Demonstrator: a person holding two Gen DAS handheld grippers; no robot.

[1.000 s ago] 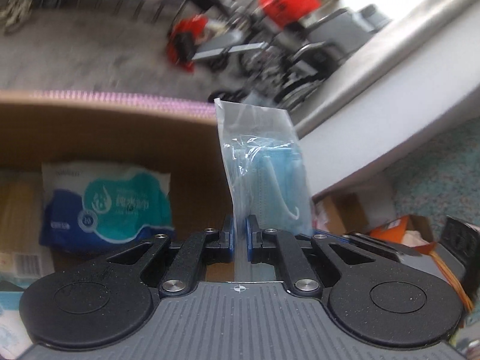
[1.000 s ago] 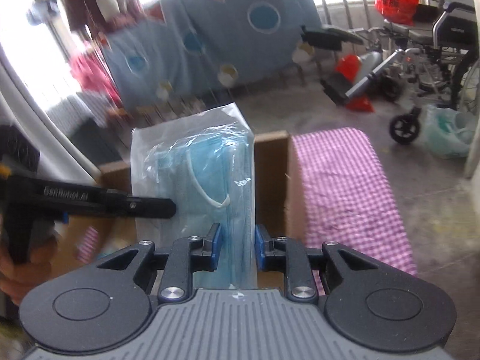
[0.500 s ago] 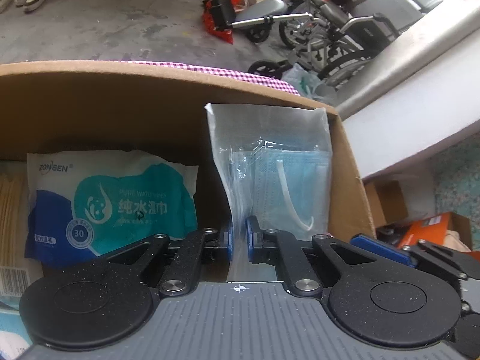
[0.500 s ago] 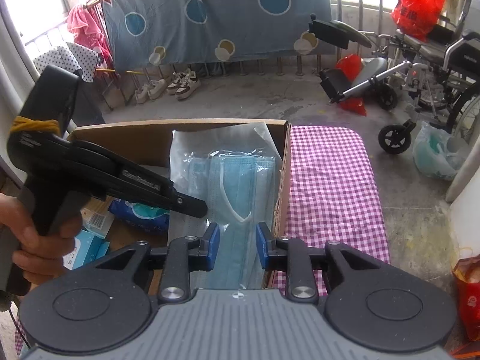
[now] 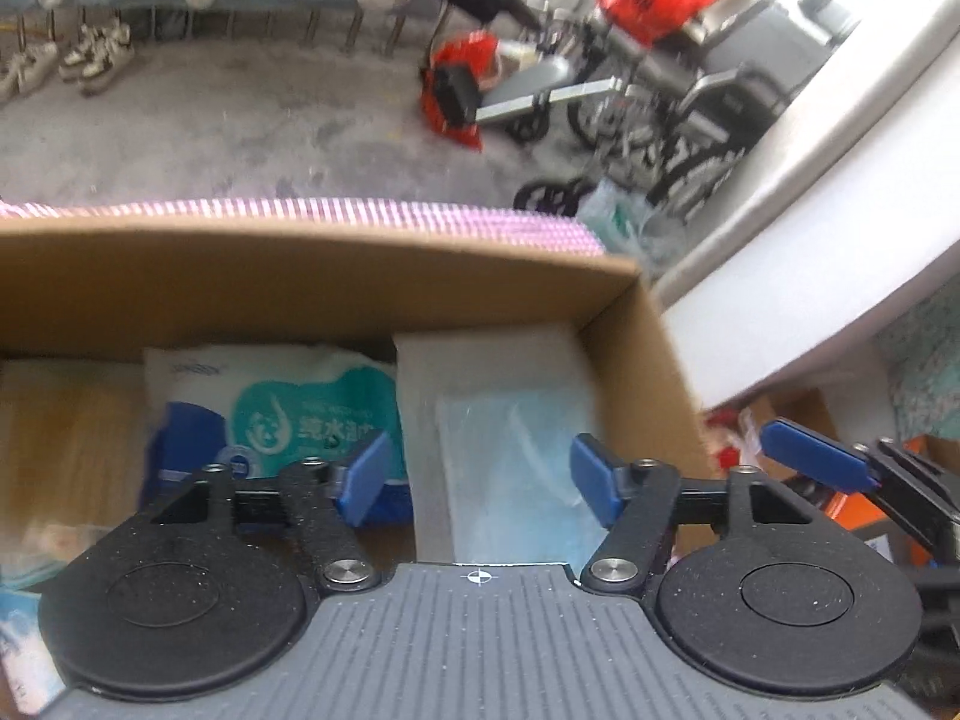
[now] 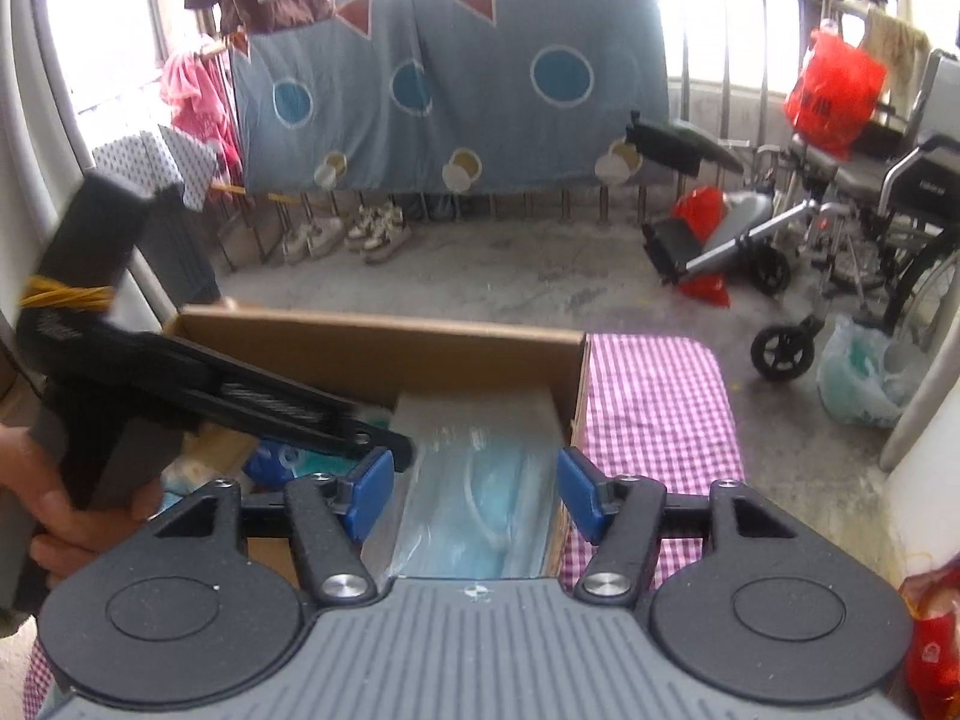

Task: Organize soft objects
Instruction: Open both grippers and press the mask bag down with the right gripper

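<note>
A clear bag of blue face masks (image 5: pixel 510 438) lies in the right end of a brown cardboard box (image 5: pixel 336 282); it also shows in the right wrist view (image 6: pixel 480 480). A blue and teal wet-wipes pack (image 5: pixel 288 420) stands to its left in the box. My left gripper (image 5: pixel 480 480) is open and empty just above the mask bag. My right gripper (image 6: pixel 477 489) is open and empty over the same bag. The left gripper's body (image 6: pixel 180 384) shows from the side, held in a hand, in the right wrist view.
The box (image 6: pixel 384 348) sits on a pink checked cloth (image 6: pixel 660 408). Tan packets (image 5: pixel 66 432) fill the box's left part. A wheelchair (image 6: pixel 840 228), red bags, shoes and a hanging blue sheet stand beyond on the concrete floor. A white wall (image 5: pixel 810 240) is to the right.
Both grippers opened and let go of the mask bag, which now lies lower in the box's right end. Both grippers drew back a little.
</note>
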